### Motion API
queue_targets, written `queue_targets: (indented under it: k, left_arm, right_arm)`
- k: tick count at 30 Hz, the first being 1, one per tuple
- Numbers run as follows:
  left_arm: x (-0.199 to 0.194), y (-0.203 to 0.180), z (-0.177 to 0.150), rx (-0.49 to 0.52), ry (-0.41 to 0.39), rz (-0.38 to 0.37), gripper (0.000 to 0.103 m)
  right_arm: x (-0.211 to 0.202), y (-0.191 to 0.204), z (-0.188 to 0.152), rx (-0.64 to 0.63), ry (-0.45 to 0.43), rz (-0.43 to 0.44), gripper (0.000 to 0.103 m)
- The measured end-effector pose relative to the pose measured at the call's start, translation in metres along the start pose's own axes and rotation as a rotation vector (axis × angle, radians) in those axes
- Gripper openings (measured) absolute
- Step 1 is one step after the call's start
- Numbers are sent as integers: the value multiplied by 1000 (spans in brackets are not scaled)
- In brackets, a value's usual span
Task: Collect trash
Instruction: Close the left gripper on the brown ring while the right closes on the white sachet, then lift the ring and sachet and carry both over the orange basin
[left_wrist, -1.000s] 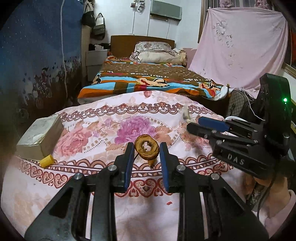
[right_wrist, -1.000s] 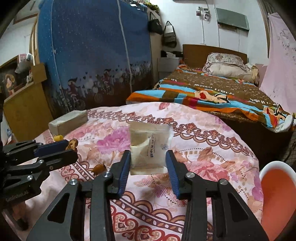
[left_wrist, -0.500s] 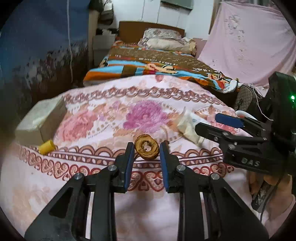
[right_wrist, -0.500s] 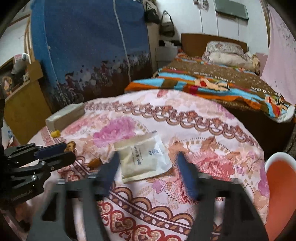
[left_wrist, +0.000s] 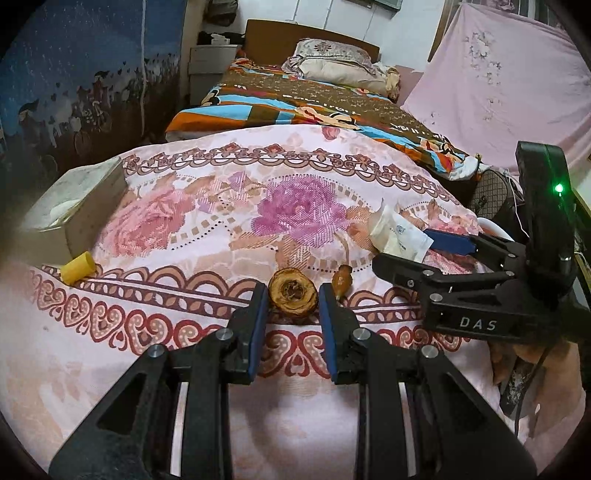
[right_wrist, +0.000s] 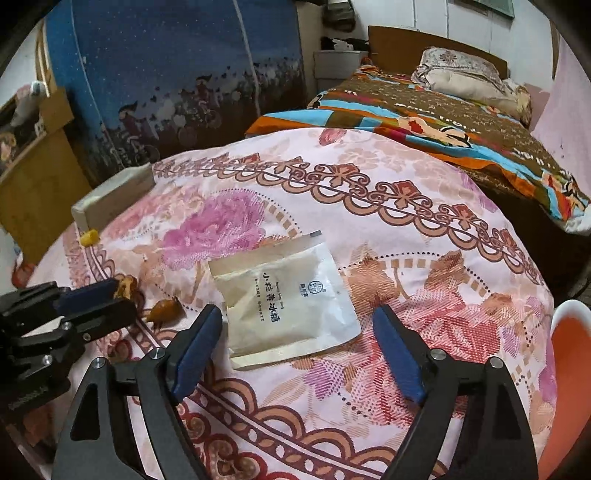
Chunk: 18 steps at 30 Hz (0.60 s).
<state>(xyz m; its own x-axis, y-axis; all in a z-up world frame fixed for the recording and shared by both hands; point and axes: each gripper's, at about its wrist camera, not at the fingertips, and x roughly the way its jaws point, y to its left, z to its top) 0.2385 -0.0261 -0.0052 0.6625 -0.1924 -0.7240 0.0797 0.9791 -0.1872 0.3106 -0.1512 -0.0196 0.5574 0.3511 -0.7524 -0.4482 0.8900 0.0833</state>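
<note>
A brown dried ring (left_wrist: 293, 298) is pinched between the blue pads of my left gripper (left_wrist: 291, 306), which is shut on it just over the floral tablecloth (left_wrist: 184, 229). In the right wrist view that gripper (right_wrist: 118, 295) shows at the left edge with the ring (right_wrist: 126, 287) at its tips. My right gripper (right_wrist: 295, 314) has its jaws opening wide. A white packet (right_wrist: 284, 299) with printed text lies flat on the cloth between them, touched by neither pad. In the left wrist view the right gripper (left_wrist: 406, 247) sits at the right, next to the packet (left_wrist: 395, 234).
A small brown scrap (left_wrist: 341, 282) lies beside the ring. A yellow cylinder (left_wrist: 77, 267) and a pale tissue box (left_wrist: 74, 206) sit at the table's left. An orange and white seat (right_wrist: 569, 350) stands at the right edge. A bed (left_wrist: 314, 96) lies beyond the table.
The right gripper went from shut on the upright packet to wide open, and the packet dropped flat onto the cloth. Both grippers tipped down toward the table. The left kept the ring.
</note>
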Motion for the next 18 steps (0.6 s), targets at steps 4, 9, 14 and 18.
queue_targets:
  k: [4,9,14,18]
  left_arm:
    - [-1,1,0,-5,-2,1,12]
    - [-2,3,-1,-18,-6,-1,12]
    - [-6,5,-2,-21,-23,-7,12]
    - [-16,2,-3,-9,-72,-23,12]
  right_arm:
    - [-4,0,-3,-4,-15,12,51]
    - [-6,8,-4,-44,-24,2,38]
    - [-13,9,-6,-49,-59,10,34]
    - [-28,8,-8,-37,-136,13,34]
